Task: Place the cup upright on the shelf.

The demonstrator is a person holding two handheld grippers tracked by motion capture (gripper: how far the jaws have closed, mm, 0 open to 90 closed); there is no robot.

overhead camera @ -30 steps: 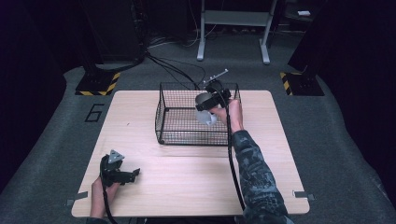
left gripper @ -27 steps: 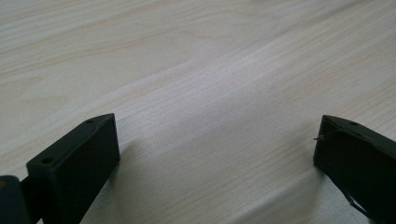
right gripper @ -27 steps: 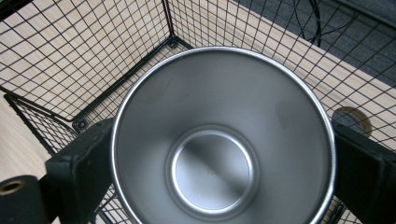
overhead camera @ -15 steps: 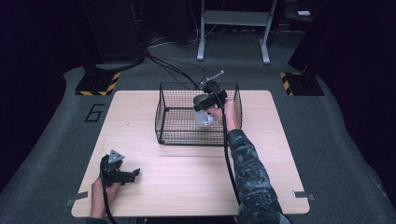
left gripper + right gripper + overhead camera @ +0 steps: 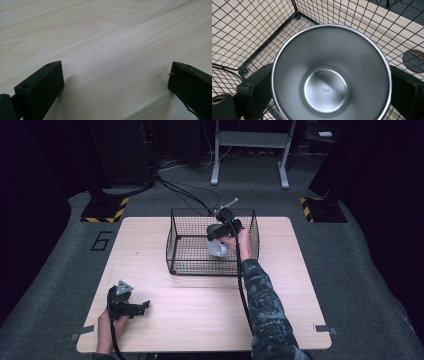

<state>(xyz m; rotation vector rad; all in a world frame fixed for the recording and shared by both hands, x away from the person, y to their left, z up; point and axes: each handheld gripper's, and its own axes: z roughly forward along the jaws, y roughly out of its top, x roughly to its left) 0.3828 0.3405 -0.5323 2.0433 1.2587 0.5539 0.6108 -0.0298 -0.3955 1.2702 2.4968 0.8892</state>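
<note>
A steel cup (image 5: 331, 75) with "304" stamped in its bottom is clamped between the jaws of my right gripper (image 5: 329, 85), mouth toward the camera. In the high view the right gripper (image 5: 218, 244) holds this cup (image 5: 218, 248) inside the black wire basket (image 5: 190, 240), over its right half; whether the cup touches the basket floor I cannot tell. My left gripper (image 5: 142, 306) rests low at the table's near left corner, held by a hand. In the left gripper view its jaws stand wide apart with only bare wood between them, so the left gripper (image 5: 115, 80) is open.
The wooden table (image 5: 300, 285) carries the basket at its far middle. Cables run from the basket's back edge down to the dark floor. Yellow-black striped blocks (image 5: 102, 210) and a metal stand (image 5: 250, 150) sit on the floor beyond the table.
My right gripper has moved the cup slightly farther into the basket and lower. The left gripper has stayed where it was.
</note>
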